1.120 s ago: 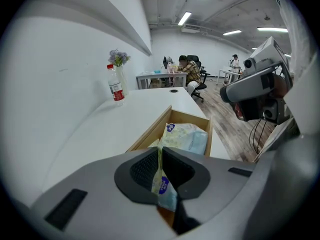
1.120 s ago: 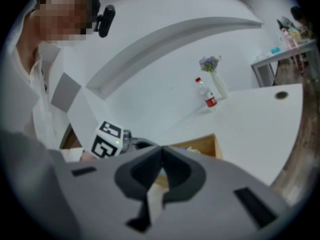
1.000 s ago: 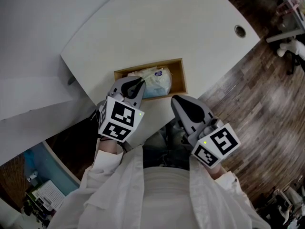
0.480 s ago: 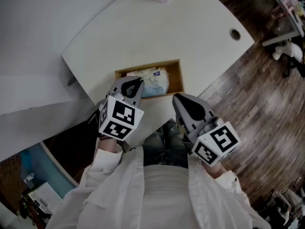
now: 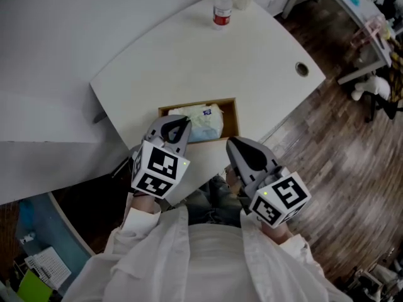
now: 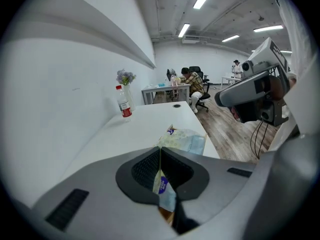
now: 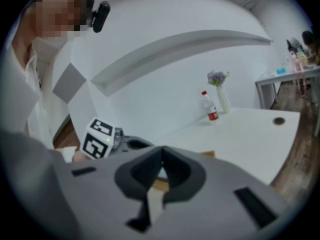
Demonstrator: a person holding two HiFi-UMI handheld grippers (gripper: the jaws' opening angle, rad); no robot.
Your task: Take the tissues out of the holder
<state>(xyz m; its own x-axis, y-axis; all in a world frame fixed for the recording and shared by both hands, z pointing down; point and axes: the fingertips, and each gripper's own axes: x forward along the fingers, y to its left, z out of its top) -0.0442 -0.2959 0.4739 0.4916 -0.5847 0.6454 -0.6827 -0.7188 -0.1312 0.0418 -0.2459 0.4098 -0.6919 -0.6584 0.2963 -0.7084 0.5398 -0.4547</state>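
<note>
Fingers of the left gripper (image 6: pixel 160 154) just closed on the tissue pack (image 5: pixel 205 119) in the holder (image 5: pixel 233 118); I think lifting can begin. The right gripper (image 7: pixel 161 160) is closed, empty.

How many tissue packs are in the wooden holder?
1: a tissue pack lying in the holder at the table's near edge, its end in the left gripper's shut jaws. More may hide underneath.

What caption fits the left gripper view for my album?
Left gripper pinches the tissues, which sit in the holder on a white table.
</note>
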